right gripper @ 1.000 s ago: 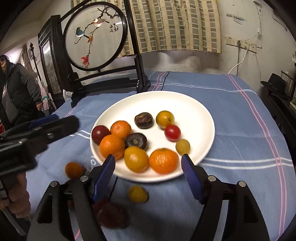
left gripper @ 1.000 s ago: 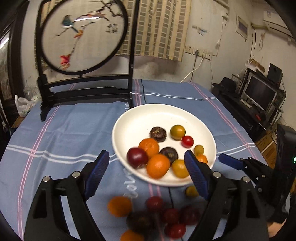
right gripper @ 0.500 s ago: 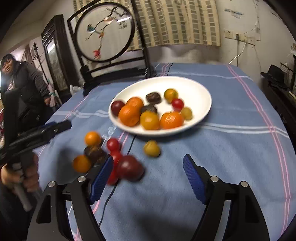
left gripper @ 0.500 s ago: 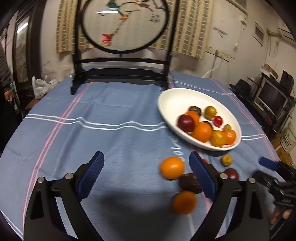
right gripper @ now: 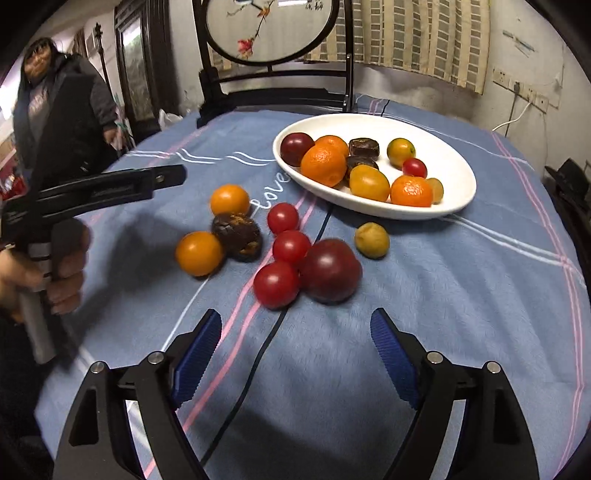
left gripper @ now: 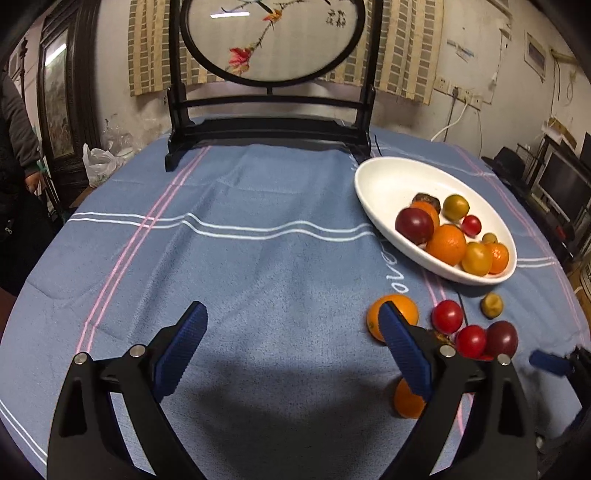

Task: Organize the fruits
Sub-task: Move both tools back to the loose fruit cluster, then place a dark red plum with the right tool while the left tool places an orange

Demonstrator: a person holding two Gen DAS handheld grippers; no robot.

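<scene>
White plate (right gripper: 454,177) holds nine pieces of fruit; eight more lie loose on the blue tablecloth (left gripper: 240,266) in front of it.

Plate contents: a dark red plum (right gripper: 295,147), three oranges, a yellow fruit (right gripper: 369,182), two dark brown fruits, a yellow-green fruit (right gripper: 400,149), a cherry tomato (right gripper: 414,167) and a small olive-yellow fruit at the near rim. Loose group, near and left of the plate: two oranges (right gripper: 229,199), a dark brown fruit (right gripper: 238,236) between them, three cherry tomatoes (right gripper: 291,245), a large dark red plum (right gripper: 330,270) touching the nearest tomato, and a small yellow fruit (right gripper: 372,239) just beside the plate. The left gripper (left gripper: 291,350) and right gripper (right gripper: 295,354) both stand released, jaws wide apart, holding nothing, above bare cloth. The round table carries a black-framed embroidered screen (left gripper: 271,37) at its far edge. A plaid curtain (right gripper: 421,33) hangs on the far wall; a bystander in a dark coat (right gripper: 62,107) stands far left.
</scene>
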